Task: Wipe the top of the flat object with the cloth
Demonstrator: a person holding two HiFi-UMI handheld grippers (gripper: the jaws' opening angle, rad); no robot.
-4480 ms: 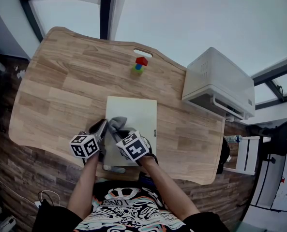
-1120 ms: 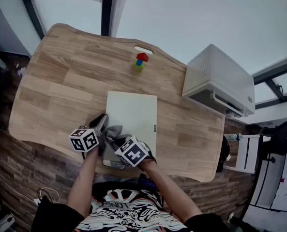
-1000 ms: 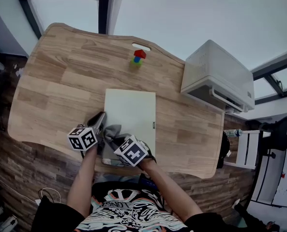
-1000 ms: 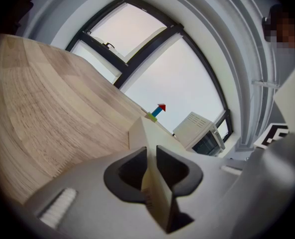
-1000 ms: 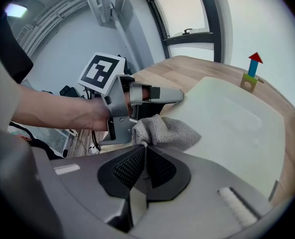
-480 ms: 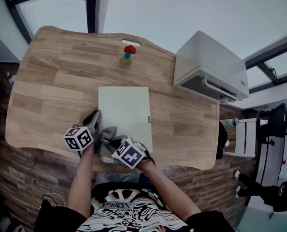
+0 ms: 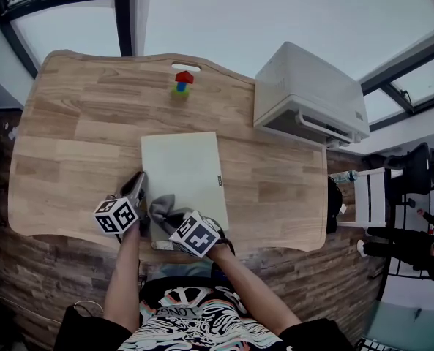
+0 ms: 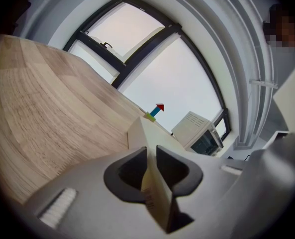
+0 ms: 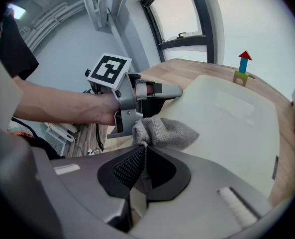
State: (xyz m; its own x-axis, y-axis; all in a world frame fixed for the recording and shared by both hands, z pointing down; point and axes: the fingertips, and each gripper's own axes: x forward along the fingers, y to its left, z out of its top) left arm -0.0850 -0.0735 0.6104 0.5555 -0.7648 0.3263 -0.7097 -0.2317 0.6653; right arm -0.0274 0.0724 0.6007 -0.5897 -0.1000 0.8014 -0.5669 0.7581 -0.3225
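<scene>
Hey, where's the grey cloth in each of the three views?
Head view: cloth low centre, at the board's near left corner.
Left gripper view: not in it.
Right gripper view: centre, pinched in the right gripper's jaws.
Shared landmark: the coloured block tower, in all three.

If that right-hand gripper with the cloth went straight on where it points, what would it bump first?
Most likely the pale flat board: the right gripper, shut on the grey cloth, points steeply down at it, and the cloth seems to rest there.
</scene>
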